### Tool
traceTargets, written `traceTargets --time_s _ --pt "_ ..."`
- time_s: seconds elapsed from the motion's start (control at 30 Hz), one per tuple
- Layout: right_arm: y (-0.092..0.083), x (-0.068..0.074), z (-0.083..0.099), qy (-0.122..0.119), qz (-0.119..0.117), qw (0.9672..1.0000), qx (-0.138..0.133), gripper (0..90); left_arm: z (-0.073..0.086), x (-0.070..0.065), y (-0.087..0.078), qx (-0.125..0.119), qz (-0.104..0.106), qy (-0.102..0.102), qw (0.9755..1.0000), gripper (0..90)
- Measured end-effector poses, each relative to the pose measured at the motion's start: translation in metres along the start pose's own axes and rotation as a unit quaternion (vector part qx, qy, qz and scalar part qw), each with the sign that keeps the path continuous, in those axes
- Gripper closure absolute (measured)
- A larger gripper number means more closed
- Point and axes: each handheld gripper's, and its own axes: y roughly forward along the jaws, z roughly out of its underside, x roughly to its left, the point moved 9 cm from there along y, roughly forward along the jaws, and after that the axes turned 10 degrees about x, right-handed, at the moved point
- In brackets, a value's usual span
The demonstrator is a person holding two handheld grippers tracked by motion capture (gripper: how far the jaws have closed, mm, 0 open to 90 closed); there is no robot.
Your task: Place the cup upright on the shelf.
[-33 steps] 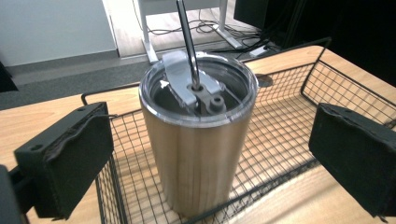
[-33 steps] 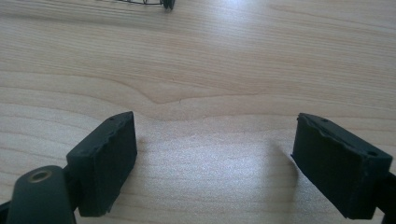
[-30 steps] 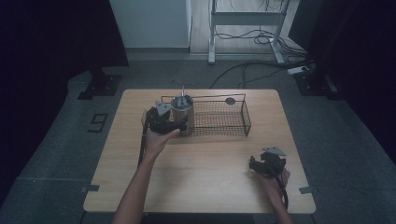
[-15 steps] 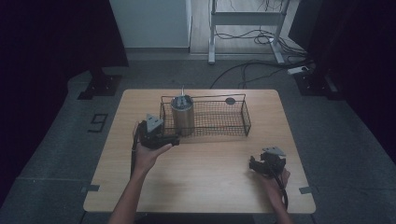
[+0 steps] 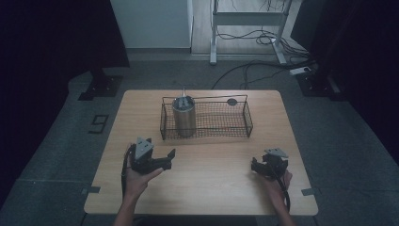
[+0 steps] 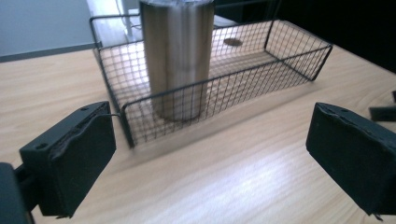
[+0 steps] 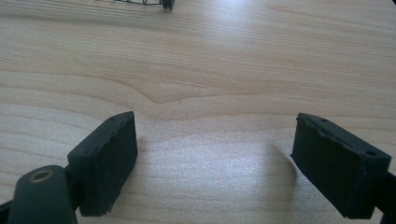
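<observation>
A steel cup (image 5: 184, 115) (image 6: 177, 56) stands upright in the left end of a black wire basket (image 5: 235, 134) (image 6: 299, 60) at the back of the wooden table (image 5: 211, 193). My left gripper (image 5: 169, 159) (image 6: 210, 154) is held over the table in front of the basket's left corner, apart from it and pointing toward the cup. Its jaws stand wide, have just been closing slightly, and hold nothing. My right gripper (image 5: 256, 167) (image 7: 215, 154) rests low near the front right, jaws apart over bare wood.
A small dark disc (image 5: 232, 101) (image 6: 232, 42) lies at the back of the basket, right of the cup. A thin rod (image 5: 183, 89) sticks up from the cup. Dark floor, cables and a metal stand lie beyond the table.
My left hand has drawn back from the cup at the basket's left end toward the front left of the table. The cup stays in the basket. The right hand has not moved.
</observation>
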Motion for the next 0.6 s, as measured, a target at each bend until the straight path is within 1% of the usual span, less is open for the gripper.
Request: traceTargets --time_s 0.03,0.1,0.17,0.23,0.4,0.5,0.57,0.6 --pt "0.0 0.0 0.0 0.0 0.0 1.0 0.0 13.8 0.003 0.0 -0.002 -0.001 0.001 -0.003 1.0 2.0" --pt "0.0 0.0 0.0 0.001 -0.001 1.0 0.001 13.8 0.012 0.001 -0.005 0.006 0.006 -0.01 0.9999 1.9" --pt "0.0 0.0 0.0 0.0 -0.001 1.0 0.0 13.9 0.022 0.002 -0.006 0.013 0.006 -0.013 0.9998 2.0" --pt "0.0 0.0 0.0 0.001 -0.002 1.0 0.001 13.9 0.032 0.003 -0.007 0.022 0.002 -0.013 0.9997 1.9" --pt "0.0 0.0 0.0 0.003 -0.005 1.0 0.001 13.8 0.052 0.007 -0.009 0.034 -0.002 -0.012 0.9994 1.9" --pt "0.0 0.0 0.0 0.001 -0.002 1.0 0.001 13.8 0.06 0.009 -0.008 0.045 -0.008 -0.004 0.9989 2.0" --pt "0.0 0.0 0.0 0.002 -0.001 1.0 0.001 13.8 0.062 0.009 -0.009 0.046 -0.009 -0.001 0.9989 1.9" --pt "0.0 0.0 0.0 0.002 -0.002 1.0 0.001 13.8 0.062 0.008 -0.009 0.045 -0.006 -0.003 0.9989 1.9"
